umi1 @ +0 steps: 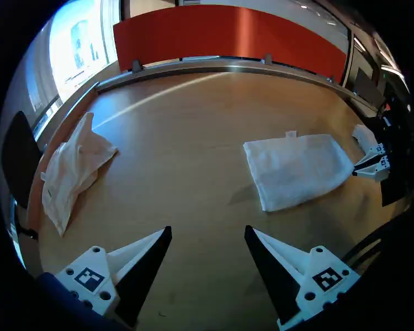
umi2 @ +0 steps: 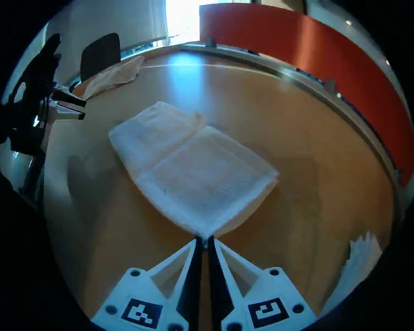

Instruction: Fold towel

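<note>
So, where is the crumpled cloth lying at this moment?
In the left gripper view, the crumpled cloth lies at the left edge of the table, beside the dark chair, well apart from the folded towel.

We see a white towel [umi2: 193,171] on the light-brown table [umi1: 196,121], an orange-red partition [umi1: 229,30] along its far edge and a cream cloth [umi1: 72,165] at the left. The left gripper [umi1: 207,231] and right gripper [umi2: 203,240] are white with black-and-white square markers.

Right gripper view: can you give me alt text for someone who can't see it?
The right tool pinches the near corner of a folded white towel lying on a wooden table. A crumpled cloth lies at the table's far edge near a dark chair, the left tool is at the left, and a red partition lines the right side.
</note>
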### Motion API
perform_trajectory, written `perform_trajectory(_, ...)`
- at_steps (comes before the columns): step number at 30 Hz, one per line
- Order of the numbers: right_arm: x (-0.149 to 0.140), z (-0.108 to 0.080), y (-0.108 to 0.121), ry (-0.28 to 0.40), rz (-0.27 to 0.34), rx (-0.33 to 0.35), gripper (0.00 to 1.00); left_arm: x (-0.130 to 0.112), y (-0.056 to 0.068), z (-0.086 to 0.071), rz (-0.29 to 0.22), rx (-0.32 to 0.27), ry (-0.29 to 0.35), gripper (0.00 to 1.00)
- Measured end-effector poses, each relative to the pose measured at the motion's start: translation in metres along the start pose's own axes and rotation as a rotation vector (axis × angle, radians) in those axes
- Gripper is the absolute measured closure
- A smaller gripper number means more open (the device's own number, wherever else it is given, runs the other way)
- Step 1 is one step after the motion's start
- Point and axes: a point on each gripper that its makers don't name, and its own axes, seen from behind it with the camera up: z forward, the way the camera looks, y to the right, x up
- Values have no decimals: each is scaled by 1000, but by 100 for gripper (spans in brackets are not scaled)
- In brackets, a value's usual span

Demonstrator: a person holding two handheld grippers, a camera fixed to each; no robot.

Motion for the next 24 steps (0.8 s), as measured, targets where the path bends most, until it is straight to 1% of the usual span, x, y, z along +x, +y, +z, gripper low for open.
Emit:
perform_trajectory(5, 14, -9, 2, 36, -5, -18, 93, 1, 0, 0, 0, 0, 1, 2)
perform_trajectory(8, 26, -19, 5, 64, -6, -33, 93, 1, -1, 0, 1, 1, 1, 2)
perform_trajectory(12, 42, -36, 10, 99, -13, -49, 93, 2, -2, 0, 0, 2, 3, 2)
perform_trajectory(17, 61, -56, 11, 132, -35, -62, 93, 5, -2, 0, -1, 1, 5, 2)
perform_trajectory(24, 82, -81, 12, 171, -64, -87, 93, 9, 2, 0, -1, -4, 13, 1)
